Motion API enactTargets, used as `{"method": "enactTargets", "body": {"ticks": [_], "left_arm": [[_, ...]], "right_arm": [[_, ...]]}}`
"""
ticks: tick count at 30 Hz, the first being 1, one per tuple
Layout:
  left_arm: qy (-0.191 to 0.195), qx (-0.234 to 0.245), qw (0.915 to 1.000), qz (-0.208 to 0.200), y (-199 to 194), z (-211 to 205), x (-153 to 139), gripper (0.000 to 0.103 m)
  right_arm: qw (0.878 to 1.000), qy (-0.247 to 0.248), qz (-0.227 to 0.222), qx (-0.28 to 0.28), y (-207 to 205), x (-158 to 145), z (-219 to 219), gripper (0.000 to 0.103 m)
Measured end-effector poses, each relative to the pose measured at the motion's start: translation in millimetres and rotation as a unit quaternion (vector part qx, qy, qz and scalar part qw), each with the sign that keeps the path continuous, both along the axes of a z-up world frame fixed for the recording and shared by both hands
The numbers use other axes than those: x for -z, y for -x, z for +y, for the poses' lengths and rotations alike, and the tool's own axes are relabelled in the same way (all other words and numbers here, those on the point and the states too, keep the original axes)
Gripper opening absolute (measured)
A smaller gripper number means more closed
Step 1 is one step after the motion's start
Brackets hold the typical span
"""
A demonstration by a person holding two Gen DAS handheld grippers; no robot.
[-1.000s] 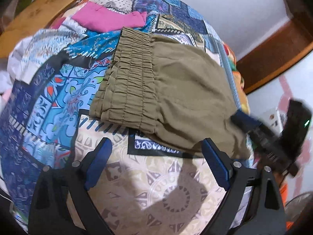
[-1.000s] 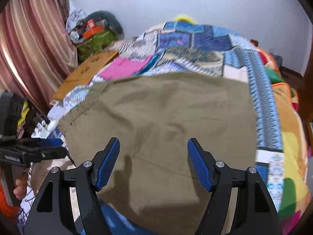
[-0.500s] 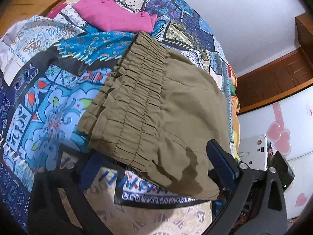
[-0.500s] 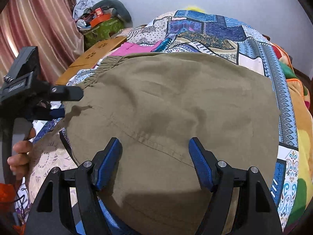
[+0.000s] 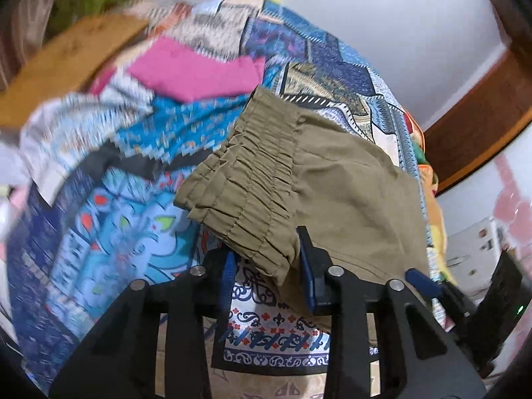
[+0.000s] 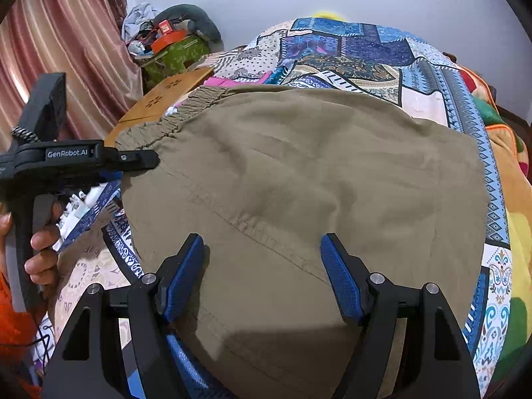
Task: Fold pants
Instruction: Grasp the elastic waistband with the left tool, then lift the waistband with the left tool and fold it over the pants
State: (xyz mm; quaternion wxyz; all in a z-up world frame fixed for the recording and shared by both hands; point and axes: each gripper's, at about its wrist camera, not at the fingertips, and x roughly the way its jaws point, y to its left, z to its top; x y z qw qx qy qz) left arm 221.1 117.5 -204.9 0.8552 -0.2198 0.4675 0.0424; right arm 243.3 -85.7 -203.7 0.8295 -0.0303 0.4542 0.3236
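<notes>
Right wrist view: "GenRobot.AI" in white on the black left gripper (image 6: 146,159), fist round its handle, jaws just closed, pinching the gathered waistband corner of the olive cotton pants (image 6: 299,173). Pants spread flat over the blue patchwork bedspread (image 6: 365,50). Right gripper (image 6: 262,272) tipped down over the cloth, blue pads spread wide, gripping nothing.

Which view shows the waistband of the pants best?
The left wrist view: the gathered waistband fills its middle, its near corner between the left gripper's pads. The right wrist view shows it only as a thin far edge.

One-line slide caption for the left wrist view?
Left hand-held gripper, jaws just closed, pinches the waistband corner of olive pants on a patchwork bedspread.
</notes>
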Motion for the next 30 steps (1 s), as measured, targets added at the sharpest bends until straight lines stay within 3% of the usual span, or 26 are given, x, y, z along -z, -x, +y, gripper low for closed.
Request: {"method": "enactTargets", "body": {"ticks": [3, 8, 10, 13, 16, 21, 30], "left_arm": [[-0.056, 0.006, 0.9984, -0.008, 8.9, -4.4, -10.5, 0.032], [-0.161, -0.008, 0.9868, -0.016, 34.1, -0.9, -23.6, 0.031], [-0.208, -0.016, 0.9779, -0.017, 45.7, 1.5, -27.9, 0.031], [-0.286, -0.026, 0.9576, -0.025, 60.6, 0.0, -36.8, 0.029], [-0.334, -0.026, 0.9414, -0.038, 69.6, -3.0, -47.0, 0.029], [-0.365, -0.007, 0.928, -0.075, 70.5, -23.1, -69.1, 0.026], [-0.303, 0.089, 0.9347, -0.164, 55.5, -82.6, -124.4, 0.023]], "right_arm": [[1.0, -0.005, 0.007, 0.006, 0.4, -2.7, -6.4, 0.067], [0.999, -0.023, 0.019, 0.024, 8.7, -8.7, -25.6, 0.066], [0.999, -0.028, 0.02, 0.032, 13.5, -12.1, -34.1, 0.066], [0.998, -0.01, 0.019, 0.056, 20.6, -13.7, -48.2, 0.066], [0.997, 0.003, 0.018, 0.075, 27.5, -11.6, -63.9, 0.066], [0.995, 0.005, 0.036, 0.094, 29.4, 2.8, -78.6, 0.066], [0.994, -0.016, 0.042, 0.097, 29.0, 8.7, -81.6, 0.066]]}}
